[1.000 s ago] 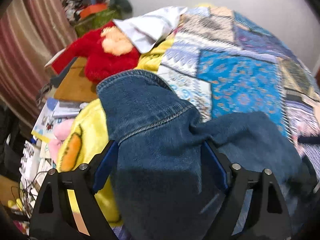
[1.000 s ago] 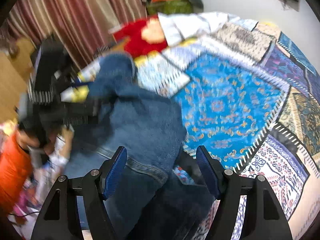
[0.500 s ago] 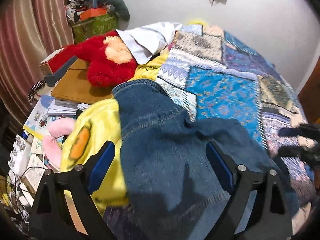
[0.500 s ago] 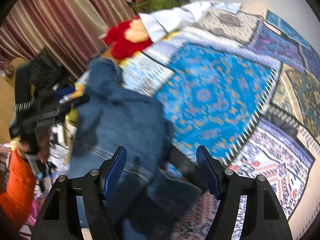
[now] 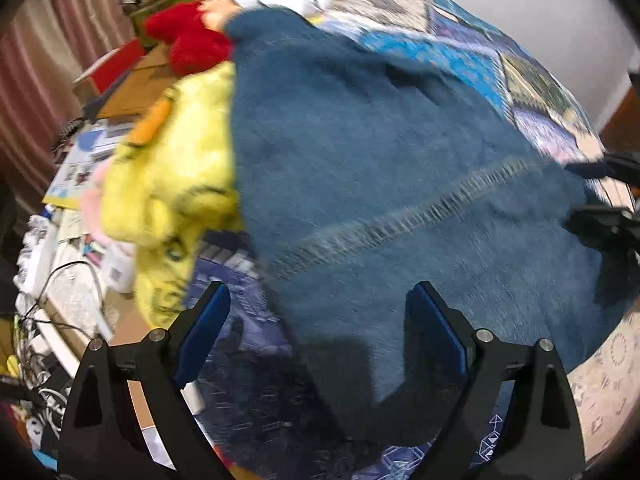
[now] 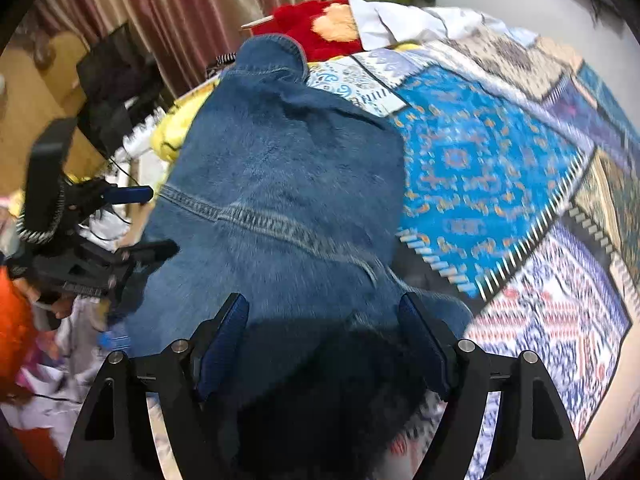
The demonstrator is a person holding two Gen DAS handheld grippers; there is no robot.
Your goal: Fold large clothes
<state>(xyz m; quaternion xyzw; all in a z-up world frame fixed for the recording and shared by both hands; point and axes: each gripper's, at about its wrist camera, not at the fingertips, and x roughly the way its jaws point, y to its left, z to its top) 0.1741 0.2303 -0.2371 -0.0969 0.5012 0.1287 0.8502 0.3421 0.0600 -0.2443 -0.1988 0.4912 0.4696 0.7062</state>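
Jeans (image 5: 380,184) lie spread on quilt (image 5: 532,88), filling centre of both views.
Left view: yellow plush (image 5: 172,184) at 9 o'clock, touching jeans edge; heavy blur. Left gripper (image 5: 318,312) jaws wide apart, nothing between pads.
Right view only: waistband fold at 12 o'clock, blue quilt panel (image 6: 480,168) at 2 o'clock, left gripper (image 6: 148,220) at 9 o'clock, open.
Right gripper (image 6: 322,328) jaws apart above denim, not pinching.
Jeans lower edge cut off by frame and shadow.
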